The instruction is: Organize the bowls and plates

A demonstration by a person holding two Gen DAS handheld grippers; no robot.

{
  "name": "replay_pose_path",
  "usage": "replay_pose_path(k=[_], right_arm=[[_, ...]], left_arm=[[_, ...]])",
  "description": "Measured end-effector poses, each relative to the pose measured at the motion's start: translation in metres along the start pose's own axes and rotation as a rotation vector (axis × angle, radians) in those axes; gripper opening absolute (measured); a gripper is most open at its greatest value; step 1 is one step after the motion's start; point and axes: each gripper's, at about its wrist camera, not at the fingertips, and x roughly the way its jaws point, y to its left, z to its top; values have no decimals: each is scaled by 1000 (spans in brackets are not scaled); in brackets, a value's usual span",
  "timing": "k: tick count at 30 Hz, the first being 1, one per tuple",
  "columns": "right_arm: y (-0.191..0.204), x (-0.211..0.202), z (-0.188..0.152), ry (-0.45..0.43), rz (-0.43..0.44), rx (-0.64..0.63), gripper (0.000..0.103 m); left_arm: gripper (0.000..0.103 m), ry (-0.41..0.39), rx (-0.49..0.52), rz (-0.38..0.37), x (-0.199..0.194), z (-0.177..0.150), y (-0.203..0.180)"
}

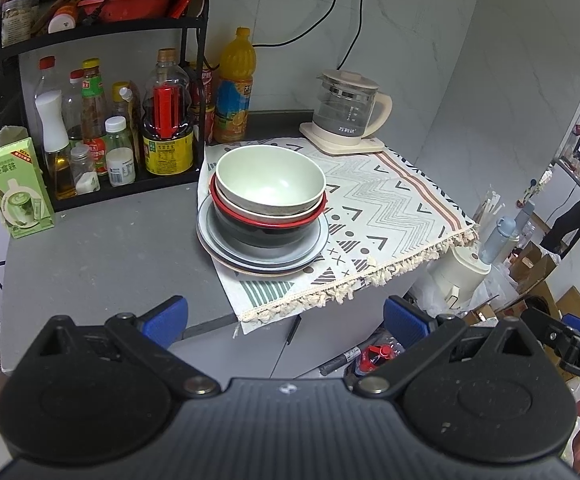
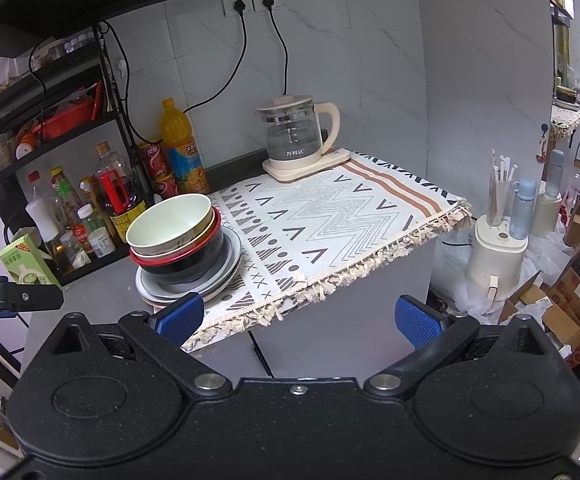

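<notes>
The bowls [image 1: 270,192] are sitting nested on the plates [image 1: 262,256], one stack at the mat's [image 1: 389,216] left edge (kettle [image 1: 347,112] behind). Both claws, left [image 1: 286,320] and right [image 2: 301,318], are hanging spread and empty, short of the counter. This is fitting either a finished stack or one awaiting sorting.

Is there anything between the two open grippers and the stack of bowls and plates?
Nothing visible. The left gripper and right gripper hang open in front of the counter edge, with only bare counter and patterned cloth before the stack.
</notes>
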Motion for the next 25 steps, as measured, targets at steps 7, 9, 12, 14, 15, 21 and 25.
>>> replay_pose_path(k=[7, 9, 12, 14, 15, 21, 25], right_arm=[[-2, -2, -1, 2, -4, 5, 103], [-2, -1, -1, 5, -6, 2, 103], [-2, 1, -3, 13, -10, 3, 103], [-2, 1, -3, 17, -9, 3, 103], [-1, 2, -3, 18, -9, 1, 103], [2, 8, -3, 29, -10, -10, 103], [4, 13, 0, 36, -2, -18, 103]], left_arm=[[103, 6, 6, 1, 1, 0, -1], [103, 6, 8, 0, 1, 0, -2], [103, 22, 15, -1, 3, -1, -2], [103, 26, 14, -2, 3, -2, -1], [103, 27, 14, -1, 4, -2, -1], [103, 28, 13, -1, 8, 1, 1], [103, 26, 7, -8, 12, 6, 4]])
